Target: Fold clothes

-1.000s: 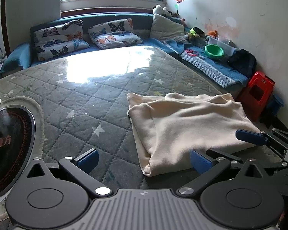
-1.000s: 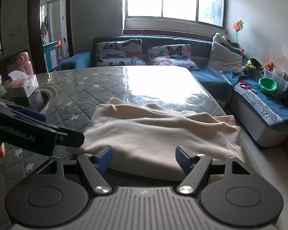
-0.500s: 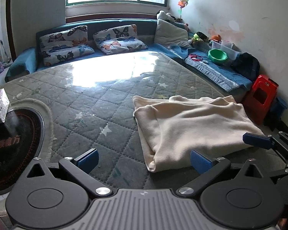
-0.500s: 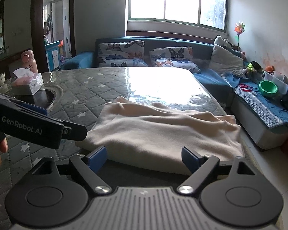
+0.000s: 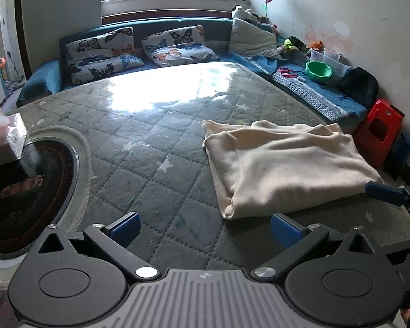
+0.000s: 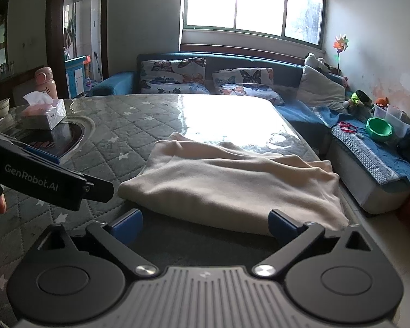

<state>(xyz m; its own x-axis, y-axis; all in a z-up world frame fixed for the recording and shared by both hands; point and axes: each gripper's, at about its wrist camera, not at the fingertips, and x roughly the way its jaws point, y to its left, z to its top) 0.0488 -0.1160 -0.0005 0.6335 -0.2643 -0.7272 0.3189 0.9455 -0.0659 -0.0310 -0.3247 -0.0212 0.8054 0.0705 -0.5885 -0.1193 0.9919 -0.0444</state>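
Observation:
A cream garment lies folded into a rough rectangle on the quilted grey table, at its right side. It also shows in the right wrist view. My left gripper is open and empty, just short of the garment's near left corner. My right gripper is open and empty, close in front of the garment's near edge. The right gripper's blue fingertip shows at the garment's right corner in the left wrist view. The left gripper's body shows at left in the right wrist view.
A black round hob is set into the table at left, with a tissue box and a pink bottle behind it. A blue sofa with butterfly cushions lines the back and right. A red stool stands by the table's right edge.
Both grippers have drawn back and risen slightly from the garment, so it looks smaller and farther off. Both stay open. The garment has not moved.

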